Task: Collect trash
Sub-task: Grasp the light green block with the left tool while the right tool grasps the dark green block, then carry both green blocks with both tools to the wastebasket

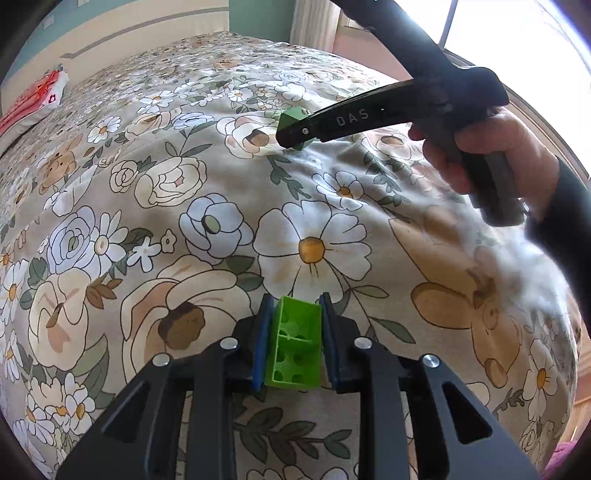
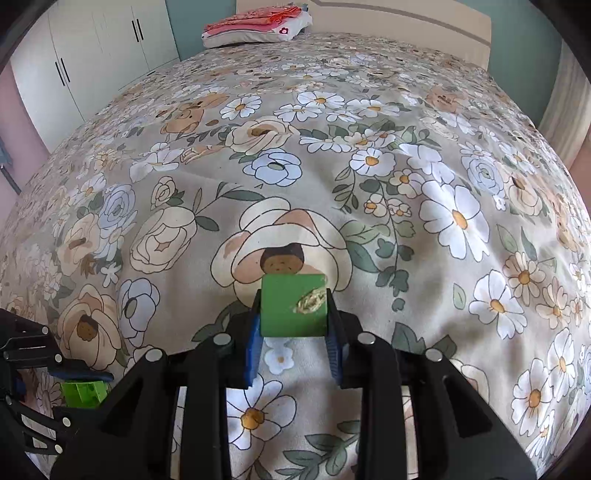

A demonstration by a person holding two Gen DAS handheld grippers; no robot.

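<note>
In the left wrist view my left gripper is shut on a bright green hollow plastic block with round holes, just above the flowered bedspread. Farther off in that view a hand holds my right gripper, which pinches a dark green block. The right wrist view shows my right gripper shut on that dark green block, whose top face has a scuffed pale patch. At the lower left there, the left gripper and the bright green block show.
The bedspread covers the whole bed. A folded red and white bundle lies near the headboard. White wardrobe doors stand beyond the bed's left side. A bright window and a curtain are past the bed.
</note>
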